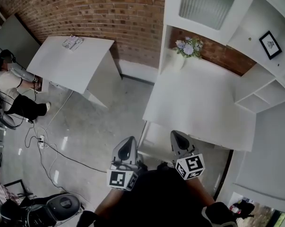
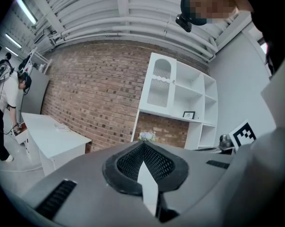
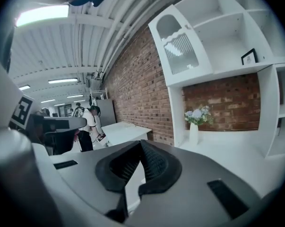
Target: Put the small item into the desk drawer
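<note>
A red-brown brick wall [image 1: 109, 13] fills the top left of the head view. Below it, in the upper left, stands a white rectangular table [image 1: 71, 65] with a small flat patterned thing [image 1: 72, 42] near its far edge. At the left edge is a person in a white top and dark trousers [image 1: 12, 96]. Thin black cables [image 1: 50, 148] trail over the glossy grey floor [image 1: 99, 122]. A white vase of pale flowers [image 1: 187, 48] stands upper middle, and a small black-framed picture [image 1: 270, 45] upper right.
</note>
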Demonstrator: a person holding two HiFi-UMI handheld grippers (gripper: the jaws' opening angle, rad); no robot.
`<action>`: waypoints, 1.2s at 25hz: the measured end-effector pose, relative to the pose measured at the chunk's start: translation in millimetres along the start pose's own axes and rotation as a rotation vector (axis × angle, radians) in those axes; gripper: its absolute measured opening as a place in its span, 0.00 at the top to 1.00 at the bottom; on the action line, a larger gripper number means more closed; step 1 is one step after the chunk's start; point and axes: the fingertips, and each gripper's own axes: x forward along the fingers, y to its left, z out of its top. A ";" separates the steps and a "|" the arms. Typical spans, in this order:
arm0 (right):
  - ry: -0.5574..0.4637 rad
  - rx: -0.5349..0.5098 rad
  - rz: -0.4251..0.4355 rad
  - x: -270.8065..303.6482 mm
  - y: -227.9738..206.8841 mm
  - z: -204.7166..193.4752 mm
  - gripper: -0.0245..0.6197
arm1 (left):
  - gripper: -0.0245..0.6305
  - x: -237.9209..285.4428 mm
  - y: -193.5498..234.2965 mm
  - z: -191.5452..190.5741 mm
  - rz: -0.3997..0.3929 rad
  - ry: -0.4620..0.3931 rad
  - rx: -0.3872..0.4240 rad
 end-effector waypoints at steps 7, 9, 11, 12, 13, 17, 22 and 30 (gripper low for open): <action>-0.044 0.000 -0.028 -17.5 7.9 5.9 0.94 | 0.93 8.8 -1.4 1.4 -0.008 0.007 0.019; -0.047 -0.001 -0.026 -19.2 8.4 5.4 0.94 | 0.93 8.1 -3.3 0.1 -0.007 0.006 0.016; -0.054 -0.001 -0.023 -21.8 9.0 5.9 0.94 | 0.93 5.9 -3.7 -5.2 0.002 0.024 0.025; -0.056 0.000 -0.022 -22.9 8.9 5.8 0.94 | 0.93 5.2 -4.6 -7.6 0.001 0.027 0.029; -0.056 0.003 -0.022 -23.7 8.6 5.6 0.94 | 0.93 5.0 -5.9 -8.6 -0.004 0.024 0.028; -0.053 0.010 -0.022 -26.1 7.7 4.3 0.94 | 0.93 5.1 -9.0 -6.8 0.005 0.034 0.015; -0.048 0.013 -0.020 -25.2 7.2 1.0 0.94 | 0.93 4.9 -11.1 -7.2 -0.015 0.010 0.011; -0.062 0.009 -0.012 -24.2 6.2 3.3 0.94 | 0.93 9.1 -11.6 -5.6 -0.019 0.004 0.022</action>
